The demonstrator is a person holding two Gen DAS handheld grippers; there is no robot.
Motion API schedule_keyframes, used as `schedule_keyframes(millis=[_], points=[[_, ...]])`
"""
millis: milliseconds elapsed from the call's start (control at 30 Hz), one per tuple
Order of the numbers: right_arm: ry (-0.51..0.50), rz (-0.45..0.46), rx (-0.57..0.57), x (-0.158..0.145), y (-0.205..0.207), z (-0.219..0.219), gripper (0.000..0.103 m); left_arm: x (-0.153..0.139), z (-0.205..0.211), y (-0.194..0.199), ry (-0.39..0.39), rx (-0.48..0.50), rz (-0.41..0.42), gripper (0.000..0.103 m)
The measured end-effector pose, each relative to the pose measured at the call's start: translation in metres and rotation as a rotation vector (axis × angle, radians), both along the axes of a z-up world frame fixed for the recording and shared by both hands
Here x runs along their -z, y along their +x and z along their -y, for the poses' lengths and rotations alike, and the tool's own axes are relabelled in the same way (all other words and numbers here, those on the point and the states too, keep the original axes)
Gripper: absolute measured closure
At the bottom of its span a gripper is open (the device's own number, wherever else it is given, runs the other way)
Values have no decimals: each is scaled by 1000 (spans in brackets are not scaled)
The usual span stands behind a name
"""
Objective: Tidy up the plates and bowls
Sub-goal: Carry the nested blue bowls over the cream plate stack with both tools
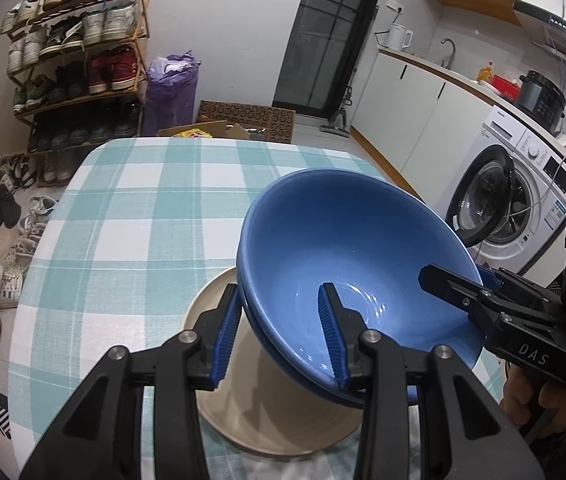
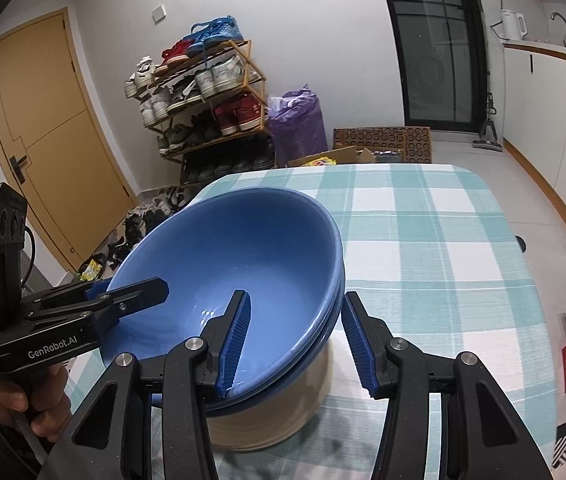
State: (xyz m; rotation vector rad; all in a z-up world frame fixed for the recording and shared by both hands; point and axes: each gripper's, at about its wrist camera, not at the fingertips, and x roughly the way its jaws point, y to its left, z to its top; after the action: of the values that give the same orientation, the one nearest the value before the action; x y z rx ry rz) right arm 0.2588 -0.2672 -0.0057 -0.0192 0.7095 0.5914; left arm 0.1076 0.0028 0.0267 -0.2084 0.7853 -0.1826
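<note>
While tilted over a beige plate (image 1: 219, 412), two nested glossy blue bowls (image 1: 347, 248), left gripper (image 1: 283, 336) and right gripper (image 2: 297, 340) each clamping the rim.

"DAS", "GenRobot.AI" on the tongs' housings (image 1: 535, 356)

Two stacked blue bowls (image 1: 347, 248), glossy and empty, tilt above a cream plate (image 1: 283, 412) lying flat on the counter (image 1: 143, 208).
</note>
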Motion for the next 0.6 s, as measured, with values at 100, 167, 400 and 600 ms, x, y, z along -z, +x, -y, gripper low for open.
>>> schedule_keyframes(millis=[100,167,400,600], points=[[-3,-4,-14,3,-1,-7,54,3,-6,-2,1,-14,-5,65],[-6,-10,-24,6,0,-12,54,5,-10,-4,2,-24,-7,65],[-12,-24,-53,14,4,-23,54,12,-19,-4,3,-50,-19,65],[-25,-42,-65,25,9,-31,54,18,-23,-2,10,-59,-25,65]])
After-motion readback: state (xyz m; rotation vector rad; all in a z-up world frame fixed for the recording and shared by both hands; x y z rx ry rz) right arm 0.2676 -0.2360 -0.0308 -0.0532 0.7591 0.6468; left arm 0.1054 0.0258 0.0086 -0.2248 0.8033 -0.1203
